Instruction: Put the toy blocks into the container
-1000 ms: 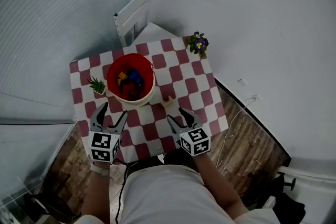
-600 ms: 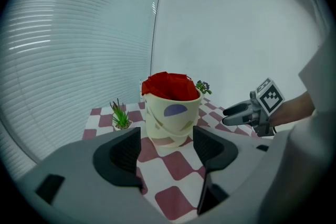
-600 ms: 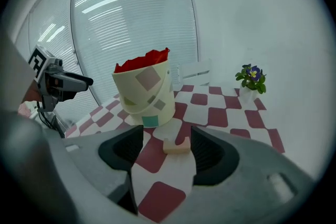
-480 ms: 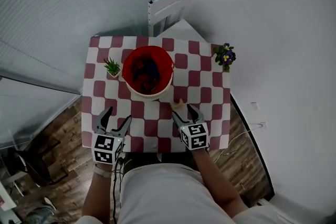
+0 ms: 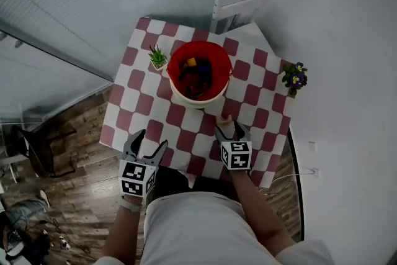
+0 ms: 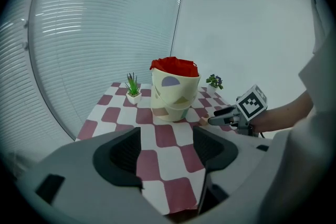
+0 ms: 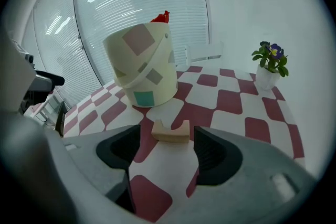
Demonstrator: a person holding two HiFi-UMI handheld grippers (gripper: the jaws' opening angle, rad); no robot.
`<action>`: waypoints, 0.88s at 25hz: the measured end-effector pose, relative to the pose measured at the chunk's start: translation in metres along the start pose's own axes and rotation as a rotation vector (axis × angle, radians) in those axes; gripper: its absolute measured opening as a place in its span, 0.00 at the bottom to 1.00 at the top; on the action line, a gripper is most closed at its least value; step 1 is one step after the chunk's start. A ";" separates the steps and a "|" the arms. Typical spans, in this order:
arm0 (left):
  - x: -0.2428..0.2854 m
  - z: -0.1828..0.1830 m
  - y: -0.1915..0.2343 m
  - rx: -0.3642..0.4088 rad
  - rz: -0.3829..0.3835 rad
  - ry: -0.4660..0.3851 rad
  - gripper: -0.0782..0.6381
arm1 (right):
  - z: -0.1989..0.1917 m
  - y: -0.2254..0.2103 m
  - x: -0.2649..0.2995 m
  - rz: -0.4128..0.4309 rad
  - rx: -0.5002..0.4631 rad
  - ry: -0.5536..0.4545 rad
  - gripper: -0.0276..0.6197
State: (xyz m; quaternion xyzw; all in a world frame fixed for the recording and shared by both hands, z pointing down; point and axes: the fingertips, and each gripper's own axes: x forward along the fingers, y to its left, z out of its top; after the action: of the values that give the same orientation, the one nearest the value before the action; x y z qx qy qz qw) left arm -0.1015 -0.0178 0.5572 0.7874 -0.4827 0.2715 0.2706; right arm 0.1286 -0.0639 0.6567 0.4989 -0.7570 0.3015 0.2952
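One notched tan wooden block lies on the red-and-white checkered table, just before the cream red-lined bucket. The right gripper, jaws just widened, brackets it untouched; best to centre it, then close squarely. The left gripper gapes empty.

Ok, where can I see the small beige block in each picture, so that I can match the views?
Head view: the block lies just below the bucket, right of centre.
Left gripper view: the block is very small, right of the foot of the bucket.
Right gripper view: the block is at low centre, in front of the bucket.
Shared landmark: the cream bucket with the red inside.
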 end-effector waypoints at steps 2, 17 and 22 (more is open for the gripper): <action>-0.004 -0.008 -0.001 -0.022 0.023 0.006 0.52 | -0.004 -0.001 0.006 0.005 -0.006 0.012 0.51; -0.021 -0.051 -0.009 -0.153 0.119 0.030 0.52 | -0.009 -0.008 0.040 0.008 -0.055 0.046 0.52; -0.020 -0.055 -0.011 -0.160 0.116 0.034 0.52 | -0.009 -0.009 0.040 -0.009 -0.067 0.043 0.51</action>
State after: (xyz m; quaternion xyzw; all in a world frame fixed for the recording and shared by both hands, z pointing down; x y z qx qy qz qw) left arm -0.1084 0.0367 0.5807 0.7293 -0.5430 0.2607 0.3244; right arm 0.1248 -0.0831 0.6933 0.4855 -0.7579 0.2854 0.3293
